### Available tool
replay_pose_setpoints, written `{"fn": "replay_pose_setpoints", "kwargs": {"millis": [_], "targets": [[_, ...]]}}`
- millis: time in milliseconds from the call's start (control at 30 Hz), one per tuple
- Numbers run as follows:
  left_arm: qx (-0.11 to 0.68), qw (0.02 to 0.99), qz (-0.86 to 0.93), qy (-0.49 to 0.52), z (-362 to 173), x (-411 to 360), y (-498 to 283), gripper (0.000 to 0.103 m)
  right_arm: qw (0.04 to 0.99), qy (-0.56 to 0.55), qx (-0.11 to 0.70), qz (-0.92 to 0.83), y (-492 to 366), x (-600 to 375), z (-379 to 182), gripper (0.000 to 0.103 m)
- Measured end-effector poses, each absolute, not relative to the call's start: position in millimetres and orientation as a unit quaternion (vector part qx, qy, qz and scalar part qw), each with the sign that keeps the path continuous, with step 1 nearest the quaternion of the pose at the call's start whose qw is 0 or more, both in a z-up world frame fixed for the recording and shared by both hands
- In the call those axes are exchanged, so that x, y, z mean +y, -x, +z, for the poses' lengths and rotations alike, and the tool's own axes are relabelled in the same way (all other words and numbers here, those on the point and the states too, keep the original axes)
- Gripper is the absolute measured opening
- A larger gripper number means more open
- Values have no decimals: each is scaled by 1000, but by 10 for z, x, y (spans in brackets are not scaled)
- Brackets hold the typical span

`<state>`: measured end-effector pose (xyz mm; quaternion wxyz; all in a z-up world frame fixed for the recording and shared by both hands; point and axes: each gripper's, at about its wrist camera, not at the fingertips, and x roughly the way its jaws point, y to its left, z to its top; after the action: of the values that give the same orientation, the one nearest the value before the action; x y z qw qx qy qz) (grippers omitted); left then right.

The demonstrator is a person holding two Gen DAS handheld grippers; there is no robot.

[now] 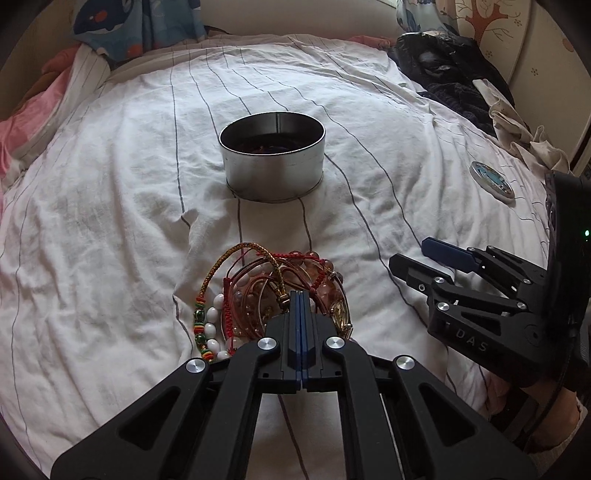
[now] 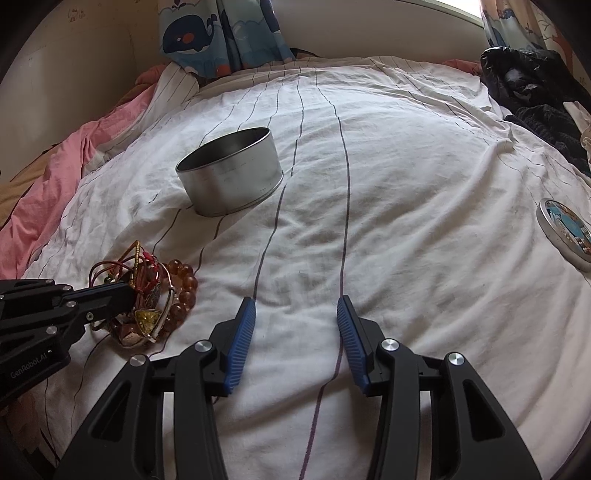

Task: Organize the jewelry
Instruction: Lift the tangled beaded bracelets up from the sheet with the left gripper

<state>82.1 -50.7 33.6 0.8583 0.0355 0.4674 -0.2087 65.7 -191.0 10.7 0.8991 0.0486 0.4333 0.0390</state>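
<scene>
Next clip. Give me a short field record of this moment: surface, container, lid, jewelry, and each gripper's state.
surface: white striped bedsheet
container: round metal tin, open, upright, beyond the jewelry
lid: printed round lid, lying apart on the sheet, to the right
jewelry: tangled pile of bracelets and bead strings on the sheet
left gripper: shut, tips in the pile; whether a strand is pinched cannot be told
right gripper: open, nothing between its fingers, above bare sheet

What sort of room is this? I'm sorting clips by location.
Most likely a bedroom: the work surface is a bed with a striped white sheet, a pink blanket is bunched at its edge, and whale-print curtains hang behind it.
</scene>
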Motion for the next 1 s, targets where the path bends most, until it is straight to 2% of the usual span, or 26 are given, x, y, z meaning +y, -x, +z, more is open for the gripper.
{"fn": "replay_pose_setpoints", "kwargs": {"millis": [167, 367, 433, 500, 567, 600, 633, 867, 1000], "targets": [[466, 861, -200, -42, 411, -467, -799, 2, 899, -50, 433, 40, -656, -1923, 114, 46], [477, 856, -196, -38, 339, -467, -862, 14, 899, -50, 433, 40, -656, -1917, 113, 46], [480, 854, -197, -34, 309, -481, -874, 23, 899, -49, 433, 40, -657, -1915, 114, 46], [479, 855, -196, -28, 294, -484, -881, 24, 899, -50, 433, 40, -655, -1914, 114, 46], [477, 857, -194, -25, 289, -486, -888, 24, 899, -51, 433, 41, -656, -1911, 118, 46], [475, 858, -193, -27, 293, -486, -886, 13, 899, -51, 433, 41, -657, -1908, 119, 46], [475, 858, -192, -32, 294, -493, -887, 8, 899, -52, 433, 41, -657, -1908, 121, 46], [453, 865, -214, -3, 571, -288, -780, 8, 904, -53, 422, 45, -630, -1902, 160, 46], [434, 874, -216, 34, 839, 14, -758, 8, 919, -62, 382, 79, -548, -1862, 311, 46]]}}
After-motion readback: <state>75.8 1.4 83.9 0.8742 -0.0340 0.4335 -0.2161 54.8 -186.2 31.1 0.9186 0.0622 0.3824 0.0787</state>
